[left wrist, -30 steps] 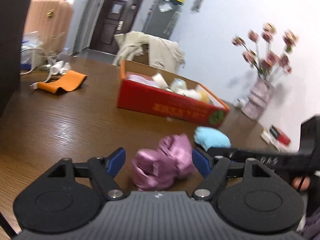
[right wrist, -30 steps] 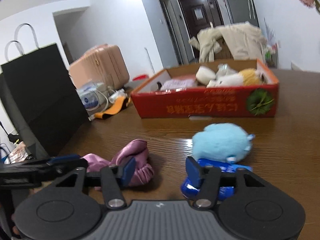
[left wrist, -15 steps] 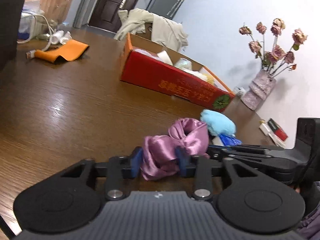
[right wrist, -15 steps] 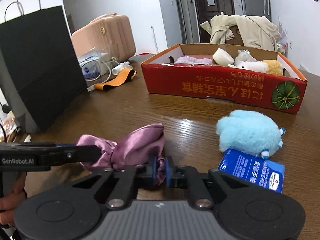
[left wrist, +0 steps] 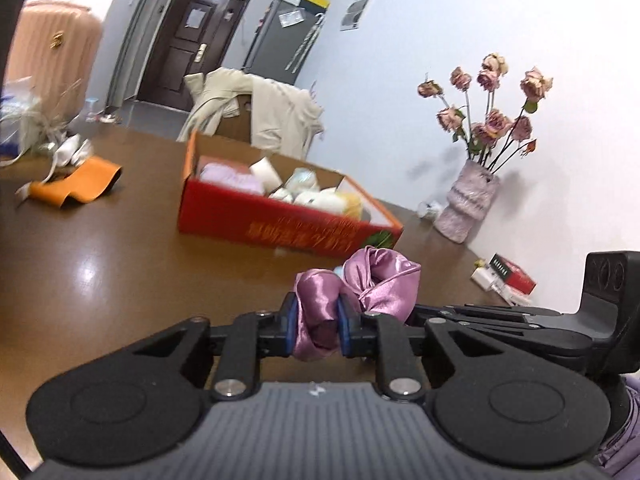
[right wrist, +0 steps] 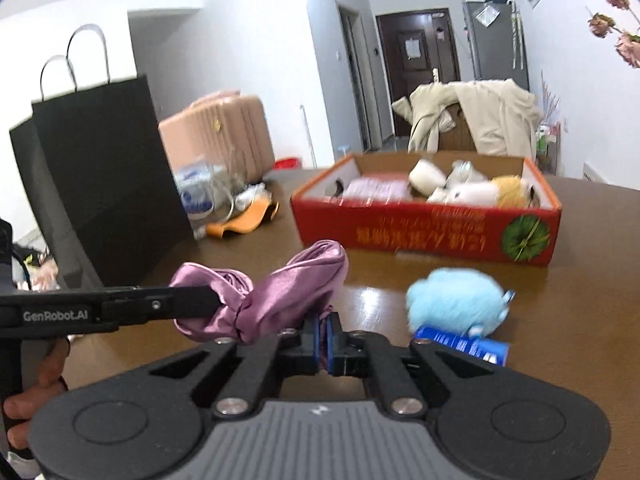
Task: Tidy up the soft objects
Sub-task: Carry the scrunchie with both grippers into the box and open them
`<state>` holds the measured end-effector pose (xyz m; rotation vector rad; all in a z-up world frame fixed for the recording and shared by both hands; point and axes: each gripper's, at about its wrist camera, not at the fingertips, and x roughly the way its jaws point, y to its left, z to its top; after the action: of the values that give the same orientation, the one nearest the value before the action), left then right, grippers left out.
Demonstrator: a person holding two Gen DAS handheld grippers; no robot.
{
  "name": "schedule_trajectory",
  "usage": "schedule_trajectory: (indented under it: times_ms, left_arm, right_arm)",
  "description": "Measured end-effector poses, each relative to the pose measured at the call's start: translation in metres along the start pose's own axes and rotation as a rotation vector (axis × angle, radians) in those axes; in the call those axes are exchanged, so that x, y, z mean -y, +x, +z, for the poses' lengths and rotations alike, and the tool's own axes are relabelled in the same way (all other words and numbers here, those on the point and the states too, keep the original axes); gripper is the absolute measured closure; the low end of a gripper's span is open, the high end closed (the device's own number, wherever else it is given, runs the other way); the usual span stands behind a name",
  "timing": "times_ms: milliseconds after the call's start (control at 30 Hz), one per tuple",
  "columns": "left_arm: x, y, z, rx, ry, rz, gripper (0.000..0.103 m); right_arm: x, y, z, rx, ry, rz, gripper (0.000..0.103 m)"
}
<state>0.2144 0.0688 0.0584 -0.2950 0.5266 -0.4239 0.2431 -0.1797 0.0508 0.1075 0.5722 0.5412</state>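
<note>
Brown table [right wrist: 580, 240]: one red box [right wrist: 424, 232], one blue plush [right wrist: 456, 300], one satin scarf [left wrist: 360, 288] pinched by two grippers' fingers [left wrist: 291, 322].

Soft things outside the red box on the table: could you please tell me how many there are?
2: a purple satin cloth held up between both grippers, and a blue plush toy on the table in front of the box. Others may be hidden.

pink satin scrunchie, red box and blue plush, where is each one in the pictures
pink satin scrunchie [left wrist: 382, 284], left wrist view, on its raised right loop
red box [right wrist: 424, 236], right wrist view, on its printed front wall
blue plush [right wrist: 454, 300], right wrist view, on the middle of its fluffy body
</note>
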Motion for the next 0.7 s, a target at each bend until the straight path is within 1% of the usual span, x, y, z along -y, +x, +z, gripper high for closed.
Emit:
schedule_trajectory:
  times_ms: [100,200,233,300,367,433,500,600,667,700]
  left_arm:
    - [0.001,0.017,0.040,0.031,0.041,-0.030,0.083]
    - [-0.004,0.046,0.089,0.049,0.076,-0.027,0.083]
    - [-0.010,0.062,0.108,0.038,0.075,-0.016,0.083]
    - [-0.021,0.094,0.135,0.003,0.057,0.020,0.083]
    - [-0.034,0.127,0.153,-0.044,0.062,0.059,0.083]
    - [-0.049,0.159,0.161,-0.113,0.038,0.100,0.083]
    - [-0.063,0.180,0.159,-0.167,0.023,0.140,0.083]
    - [-0.076,0.200,0.151,-0.211,0.026,0.189,0.081]
    - [-0.078,0.205,0.144,-0.225,0.046,0.209,0.075]
    - [-0.078,0.206,0.142,-0.226,0.047,0.220,0.062]
  right_arm:
    - [0.012,0.011,0.035,0.039,-0.007,0.003,0.099]
    - [0.030,0.041,0.085,0.055,-0.016,0.020,0.099]
    - [0.039,0.056,0.100,0.044,0.002,0.030,0.099]
    - [0.058,0.092,0.126,0.002,0.058,0.051,0.099]
    - [0.075,0.129,0.143,-0.057,0.099,0.056,0.099]
    - [0.089,0.165,0.151,-0.125,0.134,0.050,0.099]
    - [0.093,0.192,0.150,-0.183,0.139,0.043,0.099]
    - [0.097,0.220,0.141,-0.252,0.158,0.040,0.099]
    - [0.094,0.230,0.135,-0.279,0.141,0.026,0.097]
    - [0.092,0.235,0.133,-0.299,0.130,0.025,0.095]
